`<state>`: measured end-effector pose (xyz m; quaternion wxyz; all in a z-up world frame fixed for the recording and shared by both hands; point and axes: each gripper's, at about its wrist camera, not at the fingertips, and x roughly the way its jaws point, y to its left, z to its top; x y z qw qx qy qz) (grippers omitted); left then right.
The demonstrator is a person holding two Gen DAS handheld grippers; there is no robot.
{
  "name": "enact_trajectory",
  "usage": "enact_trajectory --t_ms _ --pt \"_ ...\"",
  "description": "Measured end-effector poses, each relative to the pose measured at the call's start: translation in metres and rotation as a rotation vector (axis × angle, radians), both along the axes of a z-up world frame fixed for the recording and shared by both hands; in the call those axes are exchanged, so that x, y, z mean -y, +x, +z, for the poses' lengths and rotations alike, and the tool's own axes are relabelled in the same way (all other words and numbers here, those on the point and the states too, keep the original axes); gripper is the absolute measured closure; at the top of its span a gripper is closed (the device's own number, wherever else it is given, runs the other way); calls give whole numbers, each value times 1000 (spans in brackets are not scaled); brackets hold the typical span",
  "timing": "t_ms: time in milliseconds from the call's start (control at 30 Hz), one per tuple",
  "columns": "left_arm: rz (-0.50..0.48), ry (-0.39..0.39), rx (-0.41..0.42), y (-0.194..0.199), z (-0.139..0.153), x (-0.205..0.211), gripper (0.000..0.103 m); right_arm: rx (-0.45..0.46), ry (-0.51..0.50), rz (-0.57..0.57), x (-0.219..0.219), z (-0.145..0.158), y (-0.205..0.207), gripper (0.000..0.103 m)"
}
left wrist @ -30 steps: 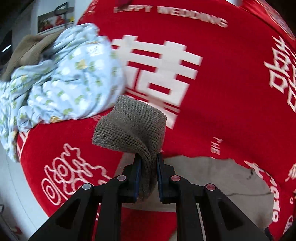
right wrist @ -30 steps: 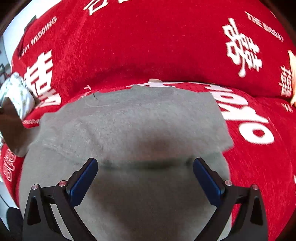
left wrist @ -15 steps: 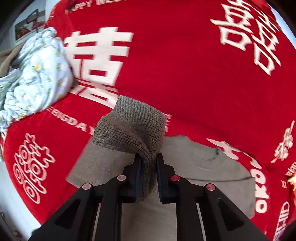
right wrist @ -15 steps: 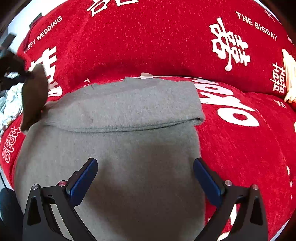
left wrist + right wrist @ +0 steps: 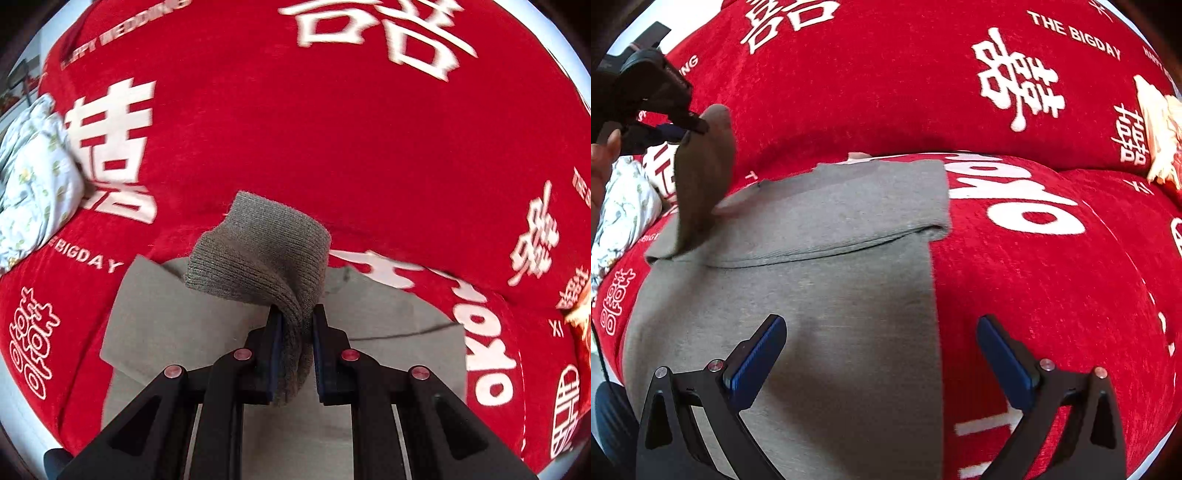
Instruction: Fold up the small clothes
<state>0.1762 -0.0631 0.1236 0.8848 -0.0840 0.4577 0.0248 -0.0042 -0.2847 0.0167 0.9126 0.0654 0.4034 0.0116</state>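
A grey sweater [image 5: 831, 295] lies flat on a red bedspread, its far part folded over toward me; it also shows in the left wrist view [image 5: 177, 325]. My left gripper [image 5: 294, 317] is shut on the sweater's ribbed brown-grey cuff [image 5: 258, 254] and holds it lifted above the sweater. In the right wrist view the left gripper [image 5: 690, 127] shows at the upper left with the sleeve [image 5: 701, 177] hanging from it. My right gripper [image 5: 882, 336] is open and empty, just above the sweater's right edge.
The red bedspread [image 5: 1034, 258] with white lettering covers the whole surface. A crumpled pale blue floral garment [image 5: 33, 184] lies at the left, also in the right wrist view [image 5: 624, 206]. A cream-coloured item [image 5: 1160, 125] lies at the far right.
My left gripper has carried the cuff to the right, from beside the floral garment to over the grey sweater. My right gripper has shifted right toward the sweater's right edge and stays open.
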Motion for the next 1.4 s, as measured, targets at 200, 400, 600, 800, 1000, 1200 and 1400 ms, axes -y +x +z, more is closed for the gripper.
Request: enact_trajectory --t_ms 200,400,600,800,1000,1200,1400 --pt "-79 36 -16 -2 -13 55 87 13 22 -25 18 1 -4 0" --pt "-137 62 -53 0 -32 94 87 22 53 -54 37 1 -5 0" --pt "-170 77 -98 1 -57 112 87 19 80 -68 46 -4 -6 0" --pt "-199 -7 -147 2 -77 109 86 18 80 -68 47 -5 -7 0" --pt "-248 -151 -113 0 -85 103 22 17 71 -64 44 -5 -8 0" --pt "-308 -225 -79 -12 -66 74 22 34 64 -66 48 7 -8 0" --pt "-147 -181 17 -21 -53 -18 22 105 39 -5 13 47 36 0"
